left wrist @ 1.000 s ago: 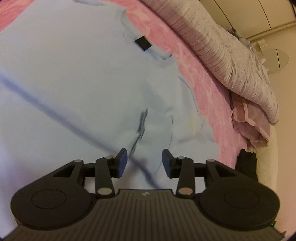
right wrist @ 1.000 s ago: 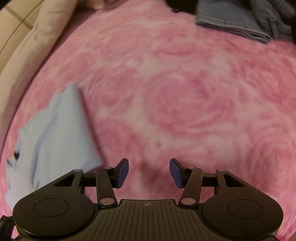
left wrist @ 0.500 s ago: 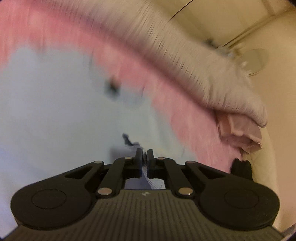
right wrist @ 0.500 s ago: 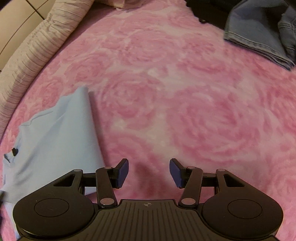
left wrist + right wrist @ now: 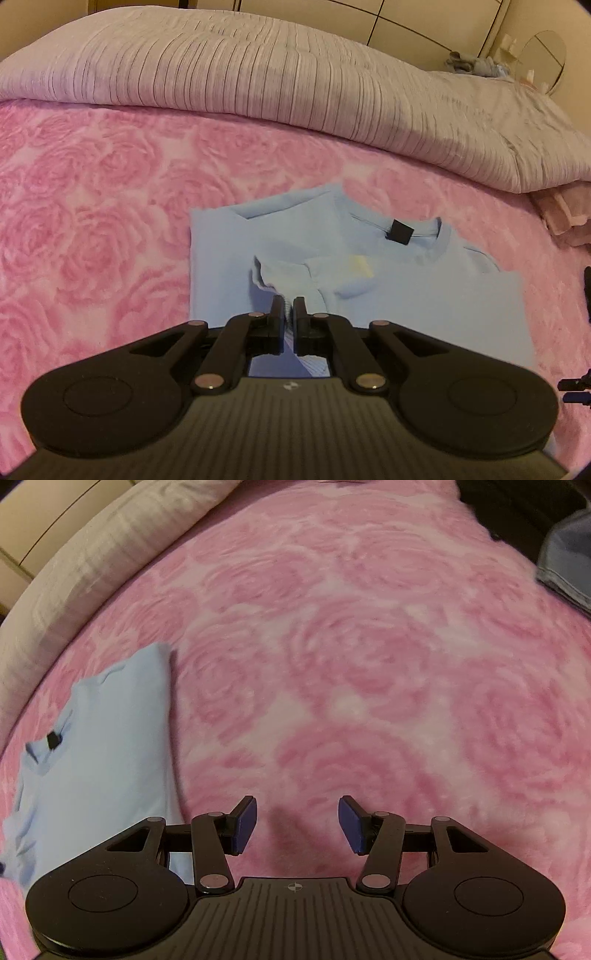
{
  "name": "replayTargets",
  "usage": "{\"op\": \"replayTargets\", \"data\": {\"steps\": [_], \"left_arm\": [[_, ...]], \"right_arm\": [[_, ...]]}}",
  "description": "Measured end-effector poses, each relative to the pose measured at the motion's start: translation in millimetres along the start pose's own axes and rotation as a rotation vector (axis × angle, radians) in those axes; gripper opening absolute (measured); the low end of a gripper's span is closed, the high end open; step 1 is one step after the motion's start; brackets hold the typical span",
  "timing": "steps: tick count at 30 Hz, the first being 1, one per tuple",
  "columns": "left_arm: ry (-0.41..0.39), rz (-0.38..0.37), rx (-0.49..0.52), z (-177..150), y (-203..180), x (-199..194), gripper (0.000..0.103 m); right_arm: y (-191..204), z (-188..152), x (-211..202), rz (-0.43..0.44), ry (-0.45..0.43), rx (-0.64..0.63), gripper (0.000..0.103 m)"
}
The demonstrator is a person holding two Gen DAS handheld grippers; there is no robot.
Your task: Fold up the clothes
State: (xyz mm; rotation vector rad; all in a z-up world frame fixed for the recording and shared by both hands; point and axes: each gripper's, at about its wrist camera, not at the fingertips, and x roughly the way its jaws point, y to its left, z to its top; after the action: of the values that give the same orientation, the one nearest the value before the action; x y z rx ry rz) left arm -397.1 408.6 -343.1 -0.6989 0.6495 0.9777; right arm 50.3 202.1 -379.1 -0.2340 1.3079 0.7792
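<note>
Pink rose blanket (image 5: 92, 221) bears blue shirt (image 5: 424, 295), its black label (image 5: 398, 231) unreadable.

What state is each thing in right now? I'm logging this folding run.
left gripper: shut on a fold of the shirt.
right gripper: open, nothing between its pads, over the blanket.
light blue shirt: partly folded, flat on the blanket, one part pinched up.
pink blanket: spread flat.
grey duvet: bunched along the far edge.
</note>
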Motion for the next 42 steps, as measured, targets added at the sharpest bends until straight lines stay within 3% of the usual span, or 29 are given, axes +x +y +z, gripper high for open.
{"op": "replayTargets", "data": {"steps": [3,6,9,13,14,16,18,19,21,25,32,38,42], "left_arm": [[0.001,0.002,-0.032,-5.4,11.8,-0.7,0.001],[0.087,0.060,-0.026,-14.4,22.7,17.7,0.001],[0.100,0.071,-0.019,-14.2,28.3,14.0,0.002],[0.001,0.030,-0.026,-9.0,29.8,-7.9,0.004],[0.013,-0.007,-0.054,-10.1,31.5,-6.3,0.008],[0.125,-0.037,-0.079,-17.2,33.0,12.2,0.009],[0.202,0.008,-0.017,-28.4,31.4,25.8,0.008],[0.219,0.032,0.011,-33.1,31.6,25.3,0.008],[0.212,0.008,0.014,-39.5,38.2,8.2,0.008],[0.262,-0.046,-0.109,-60.5,69.0,-43.9,0.029],[0.421,-0.087,-0.287,-132.5,119.0,-118.2,0.035],[0.484,-0.130,-0.329,-179.0,121.3,-119.6,0.039],[0.433,-0.137,-0.333,-190.3,114.6,-117.5,0.043]], "right_arm": [[10.5,-4.6,-0.1,-0.006,0.000,-0.043,0.053],[20.6,-10.4,2.1,-0.007,0.010,-0.070,0.053],[32.4,-17.0,-1.0,0.003,0.000,-0.104,0.053],[50.9,-26.6,-10.8,0.035,-0.039,-0.196,0.053],[55.3,-29.8,-10.6,0.056,-0.032,-0.219,0.053],[62.4,-37.0,-5.5,0.068,0.003,-0.252,0.053],[67.6,-44.7,3.1,0.053,0.054,-0.276,0.053],[66.0,-48.1,4.3,0.012,0.065,-0.285,0.053],[62.5,-54.8,6.0,-0.065,0.084,-0.303,0.053],[35.1,-70.3,-26.2,-0.060,0.061,-0.233,0.053],[-14.0,-144.4,-82.5,0.056,0.125,-0.034,0.053],[-21.2,-196.5,-85.0,0.047,0.160,-0.010,0.053],[-25.3,-207.1,-74.5,0.059,0.178,-0.005,0.053]]}}
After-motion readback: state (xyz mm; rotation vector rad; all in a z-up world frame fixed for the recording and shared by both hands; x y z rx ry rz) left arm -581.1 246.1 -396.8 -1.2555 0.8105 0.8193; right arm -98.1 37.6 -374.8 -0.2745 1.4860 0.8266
